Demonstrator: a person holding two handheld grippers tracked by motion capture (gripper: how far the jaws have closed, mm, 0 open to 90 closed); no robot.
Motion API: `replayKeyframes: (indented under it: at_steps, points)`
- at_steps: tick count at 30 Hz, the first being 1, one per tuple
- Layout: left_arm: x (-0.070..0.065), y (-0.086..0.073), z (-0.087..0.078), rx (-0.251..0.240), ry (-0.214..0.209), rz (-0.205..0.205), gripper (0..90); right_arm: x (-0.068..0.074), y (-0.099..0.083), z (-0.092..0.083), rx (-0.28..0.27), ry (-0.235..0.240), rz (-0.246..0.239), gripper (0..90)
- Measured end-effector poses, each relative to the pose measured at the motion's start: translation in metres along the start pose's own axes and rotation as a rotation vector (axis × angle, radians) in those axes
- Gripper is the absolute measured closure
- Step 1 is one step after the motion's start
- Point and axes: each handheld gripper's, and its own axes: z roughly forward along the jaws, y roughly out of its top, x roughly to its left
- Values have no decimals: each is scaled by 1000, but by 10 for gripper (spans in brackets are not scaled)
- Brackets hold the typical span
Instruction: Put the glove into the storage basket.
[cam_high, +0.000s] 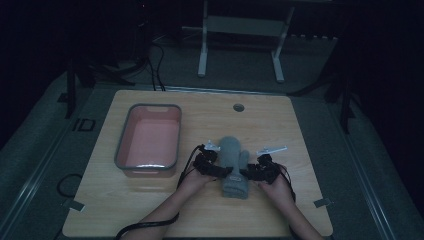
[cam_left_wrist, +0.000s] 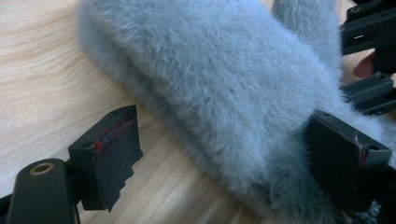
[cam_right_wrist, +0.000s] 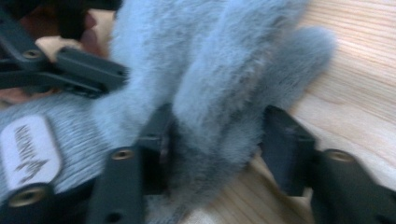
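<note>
One grey fuzzy mitten (cam_high: 234, 165) lies flat near the middle of the wooden table (cam_high: 300, 130), toward the person's edge. The left gripper (cam_high: 214, 169) stands unclenched astride the mitten's body, one pad clear of the pile. The right gripper (cam_high: 256, 171) straddles the mitten's thumb (cam_right_wrist: 243, 88); whether its pads press cannot be told. One pink bin (cam_high: 149, 140) sits well apart at left. Bare tabletop remains beyond the mitten and at right.

Pink bin (cam_high: 149, 141) on wooden table (cam_high: 280, 120), left side.
</note>
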Motion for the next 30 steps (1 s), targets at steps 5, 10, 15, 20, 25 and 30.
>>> replayKeyframes:
  at_steps: [5, 10, 15, 20, 25, 30]
  points:
    - [2, 1, 4, 2, -117, -43, 526, -1, -1, 1, 0, 12, -4, 654]
    - [-1, -1, 2, -21, -134, -15, 725, -4, -1, 1, -7, 31, 8, 693]
    - [-4, 4, -2, -28, -128, -1, 767, 5, 0, -2, -11, -8, -26, 774]
    - [-9, 10, -8, -31, -140, 14, 776, 5, 3, -12, -23, 20, -29, 804]
    - [-13, 19, -18, -47, -163, 6, 780, 9, 8, -24, -57, 34, -29, 810]
    - [-23, 38, -36, -69, -175, 44, 780, 12, 15, -43, -116, 62, -24, 812]
